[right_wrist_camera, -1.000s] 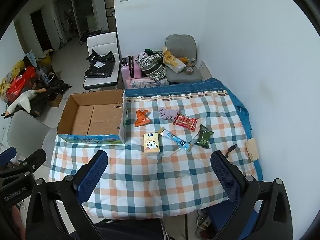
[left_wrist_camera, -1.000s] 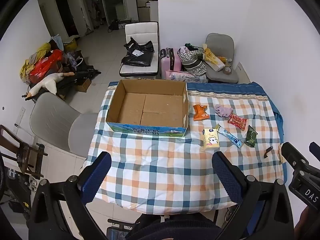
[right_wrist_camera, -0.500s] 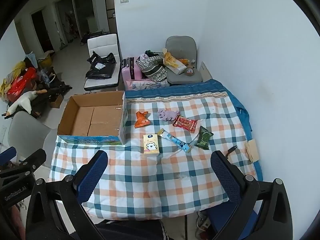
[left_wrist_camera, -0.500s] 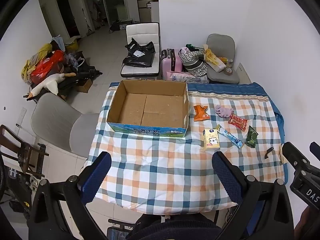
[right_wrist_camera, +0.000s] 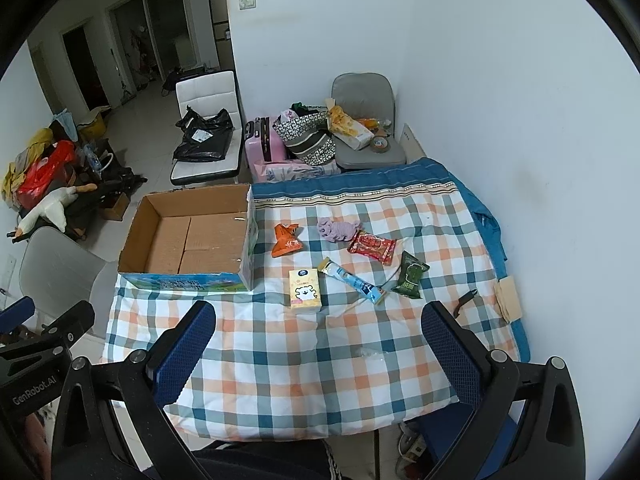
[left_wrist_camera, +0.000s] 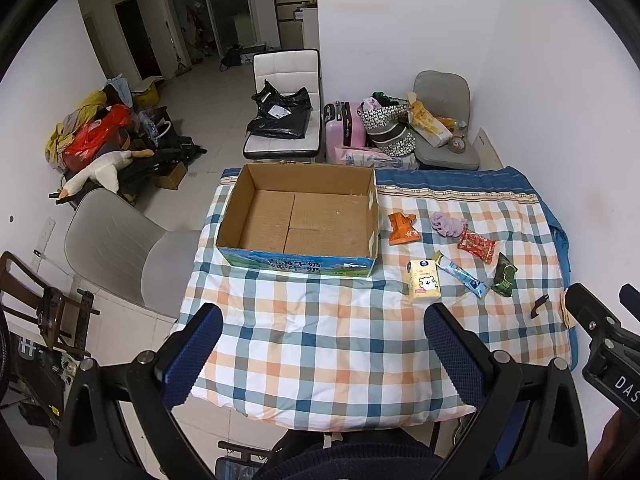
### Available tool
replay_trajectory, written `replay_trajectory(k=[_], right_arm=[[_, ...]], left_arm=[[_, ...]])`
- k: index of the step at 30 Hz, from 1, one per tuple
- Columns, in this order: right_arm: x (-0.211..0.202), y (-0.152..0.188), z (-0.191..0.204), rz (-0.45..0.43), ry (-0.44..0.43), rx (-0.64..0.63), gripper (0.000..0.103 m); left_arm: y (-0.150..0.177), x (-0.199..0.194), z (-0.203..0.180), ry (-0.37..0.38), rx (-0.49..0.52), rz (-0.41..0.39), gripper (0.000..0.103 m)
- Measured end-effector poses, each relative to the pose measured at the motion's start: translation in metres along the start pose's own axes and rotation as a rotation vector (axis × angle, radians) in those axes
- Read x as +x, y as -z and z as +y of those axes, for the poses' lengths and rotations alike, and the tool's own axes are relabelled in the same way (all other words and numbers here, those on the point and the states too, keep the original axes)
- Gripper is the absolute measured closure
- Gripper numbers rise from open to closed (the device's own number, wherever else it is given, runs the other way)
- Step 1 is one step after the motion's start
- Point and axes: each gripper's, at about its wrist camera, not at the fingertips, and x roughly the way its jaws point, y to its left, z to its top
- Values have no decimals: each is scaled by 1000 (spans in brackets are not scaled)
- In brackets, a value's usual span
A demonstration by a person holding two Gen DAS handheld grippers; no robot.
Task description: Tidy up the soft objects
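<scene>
An open empty cardboard box (left_wrist_camera: 304, 216) (right_wrist_camera: 192, 236) stands on the checked tablecloth at the left. To its right lie several soft items: an orange packet (left_wrist_camera: 403, 229) (right_wrist_camera: 286, 239), a purple cloth (left_wrist_camera: 446, 224) (right_wrist_camera: 338, 230), a red packet (left_wrist_camera: 476, 246) (right_wrist_camera: 372, 246), a yellow tissue pack (left_wrist_camera: 423, 286) (right_wrist_camera: 305, 290), a blue tube (left_wrist_camera: 460, 274) (right_wrist_camera: 354, 280) and a green packet (left_wrist_camera: 505, 275) (right_wrist_camera: 411, 274). My left gripper (left_wrist_camera: 322, 354) and right gripper (right_wrist_camera: 316, 350) are both open and empty, held high above the table's near edge.
A grey chair (left_wrist_camera: 120, 248) stands left of the table. A white chair with a black bag (left_wrist_camera: 284, 116), a pink suitcase (left_wrist_camera: 344, 128) and a loaded grey chair (left_wrist_camera: 440, 128) stand behind it. A wall runs along the right. A small black clip (left_wrist_camera: 538, 306) lies near the right edge.
Both grippers have drifted slightly; the view shifts a little. Nothing on the table has moved.
</scene>
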Motion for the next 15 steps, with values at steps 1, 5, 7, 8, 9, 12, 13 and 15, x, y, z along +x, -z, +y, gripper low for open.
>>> replay_trajectory(k=[1,5,7,8,9,12,13,15], right_arm=[[0,-1,0,1,-1,1,0],[-2,0,1,-9,2,3,0],[-4,-1,5,-13,5,2,0],[-5,-1,6,-14,4,2,0],[-4,-2,4,-12,4,4,0],[-4,-3,2,-12,2,6,0],[-5,-5,3,-13,3,5,0],[-9,-9,0,-18,2,11,0]], left_arm=[[-1,1,-1,-1,-1,-4,0],[-7,1,15,-3,0,-14,0],[-12,-5,19,-6,1,-20,0],[-14,-8,20,-4,1,-21,0],[-14,-8,20,-4,0,-24,0],[-10,-17,14,-12,-1,-41,0],[-9,-17,13,-14,0,-44,0],[-10,-17,14,-17,0,-51,0]])
